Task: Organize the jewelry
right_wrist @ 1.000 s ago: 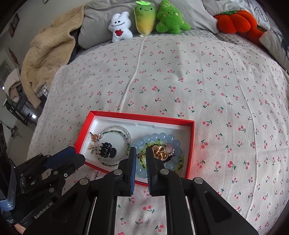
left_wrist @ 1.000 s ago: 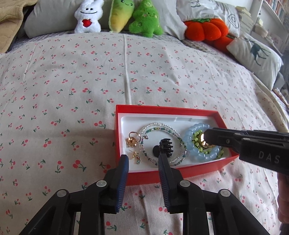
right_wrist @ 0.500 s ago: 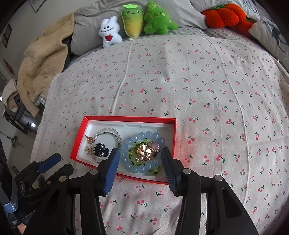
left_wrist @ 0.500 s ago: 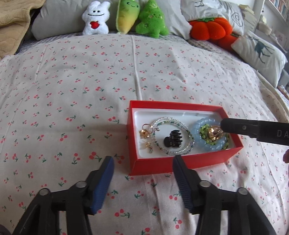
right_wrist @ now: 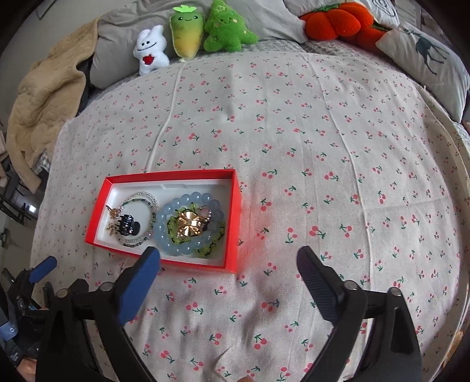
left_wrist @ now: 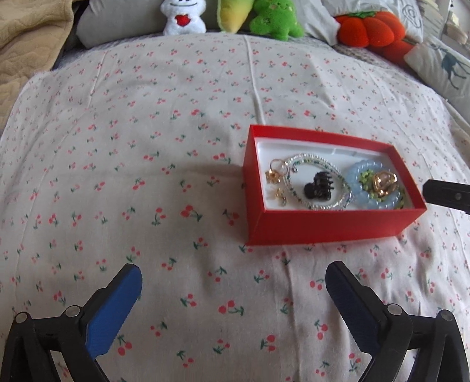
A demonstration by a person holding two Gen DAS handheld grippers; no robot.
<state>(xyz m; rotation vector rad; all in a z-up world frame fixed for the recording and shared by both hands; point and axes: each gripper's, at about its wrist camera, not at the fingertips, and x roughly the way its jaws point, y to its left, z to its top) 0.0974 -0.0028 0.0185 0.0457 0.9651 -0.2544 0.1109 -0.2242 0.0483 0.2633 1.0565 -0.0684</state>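
A red jewelry box (left_wrist: 329, 226) is sitting open on the bed (left_wrist: 176, 117), on a cream sheet printed with small cherries, and all the jewelry is lying inside on its white lining. At one end of the box a pale blue beaded bracelet (right_wrist: 173, 244) is ringing a green beaded piece (right_wrist: 205, 249) and a gold bow-shaped clip (right_wrist: 189, 226); in the middle a black claw clip (left_wrist: 318, 188) is resting inside a loop of clear and green seed beads (left_wrist: 323, 164), and small gold earrings (left_wrist: 274, 176) are lying at the other end. The left gripper (left_wrist: 233, 282) is hovering over bare sheet in front of the box, its blue-padded fingers (left_wrist: 114, 308) having just been opening and now standing spread wide with nothing between them. The right gripper (right_wrist: 229, 264) is hanging just in front of the box's blue-bracelet end, its fingers (right_wrist: 138, 291) likewise having just been opening and now standing wide apart and empty; one pad is overlapping the near red wall in the right wrist view, though whether it is touching cannot be told. Plush toys (right_wrist: 188, 35) and an orange pumpkin cushion (right_wrist: 335, 20) are lining the far end of the bed, beside a tan blanket (right_wrist: 44, 102).
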